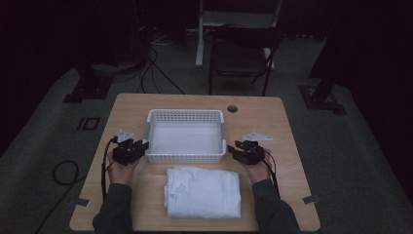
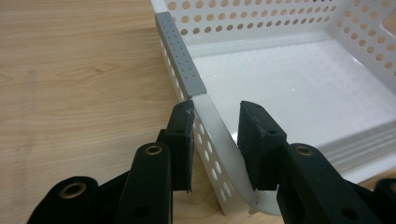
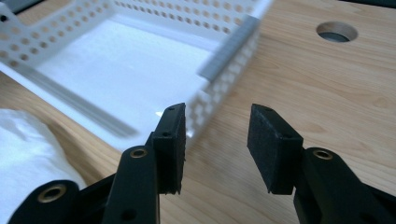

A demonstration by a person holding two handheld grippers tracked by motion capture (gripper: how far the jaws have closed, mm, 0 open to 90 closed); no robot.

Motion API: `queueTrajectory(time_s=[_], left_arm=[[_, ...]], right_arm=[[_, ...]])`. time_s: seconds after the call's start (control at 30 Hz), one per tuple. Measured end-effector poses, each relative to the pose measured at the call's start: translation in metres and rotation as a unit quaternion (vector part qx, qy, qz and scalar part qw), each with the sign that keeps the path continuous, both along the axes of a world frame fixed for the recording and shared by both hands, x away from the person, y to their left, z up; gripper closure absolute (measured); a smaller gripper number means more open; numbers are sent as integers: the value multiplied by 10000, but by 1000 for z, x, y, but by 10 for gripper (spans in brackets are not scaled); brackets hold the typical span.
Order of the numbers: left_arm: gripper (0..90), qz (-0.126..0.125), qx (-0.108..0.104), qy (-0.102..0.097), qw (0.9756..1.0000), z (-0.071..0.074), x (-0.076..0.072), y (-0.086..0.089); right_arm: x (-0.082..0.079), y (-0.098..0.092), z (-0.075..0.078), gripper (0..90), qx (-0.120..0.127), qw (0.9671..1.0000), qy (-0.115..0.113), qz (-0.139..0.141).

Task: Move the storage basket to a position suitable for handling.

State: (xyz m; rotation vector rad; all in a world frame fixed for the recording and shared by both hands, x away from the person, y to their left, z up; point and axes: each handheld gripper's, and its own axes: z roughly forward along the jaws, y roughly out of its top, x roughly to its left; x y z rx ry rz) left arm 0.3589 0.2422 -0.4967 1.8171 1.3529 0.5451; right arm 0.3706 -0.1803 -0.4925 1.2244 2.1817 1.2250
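A white perforated basket (image 1: 185, 113) stands in the middle of the wooden table, empty inside. My left gripper (image 1: 140, 146) is at its near left corner. In the left gripper view the jaws (image 2: 218, 112) straddle the basket's rim (image 2: 210, 119) just below a grey strip (image 2: 180, 51), one pad outside and one inside, shut on the wall. My right gripper (image 1: 234, 149) is at the near right corner. Its jaws (image 3: 218, 114) stand open, with the basket's corner (image 3: 201, 109) just by the left pad and not pressed. A folded white cloth (image 1: 203, 191) lies in front of the basket.
A round hole (image 1: 232, 108) is cut in the table behind the basket's right corner. A dark chair (image 1: 243, 53) stands beyond the far edge, and cables (image 1: 156, 73) run over the floor. The person's forearms come in at the near edge on both sides of the cloth.
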Motion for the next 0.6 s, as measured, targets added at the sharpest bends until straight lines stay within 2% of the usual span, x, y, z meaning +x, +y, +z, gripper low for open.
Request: queueTrajectory(time_s=[0.07, 0.1, 0.13, 0.27, 0.3, 0.47, 0.6], left_arm=[[661, 5, 84, -7, 10000, 0, 1, -5], [661, -38, 50, 7, 10000, 0, 2, -6], [659, -74, 9, 3, 10000, 0, 2, -8], [657, -162, 68, 3, 9998, 1, 2, -16], [657, -179, 68, -2, 9998, 1, 3, -18], [658, -241, 101, 2, 9997, 1, 5, -24], [658, -273, 72, 13, 9996, 1, 11, -30]], right_arm=[[0, -1, 3, 582, 35, 10000, -41, -43], [0, -1, 3, 582, 35, 10000, -41, -43], [0, -4, 5, 583, 206, 9998, -3, -39], [-1, -4, 6, 586, 191, 9998, 17, 6], [0, -2, 5, 604, 78, 9999, 71, -5], [3, -1, 1, 639, -54, 9998, 167, -101], [7, -4, 3, 661, -160, 9997, 110, -172]])
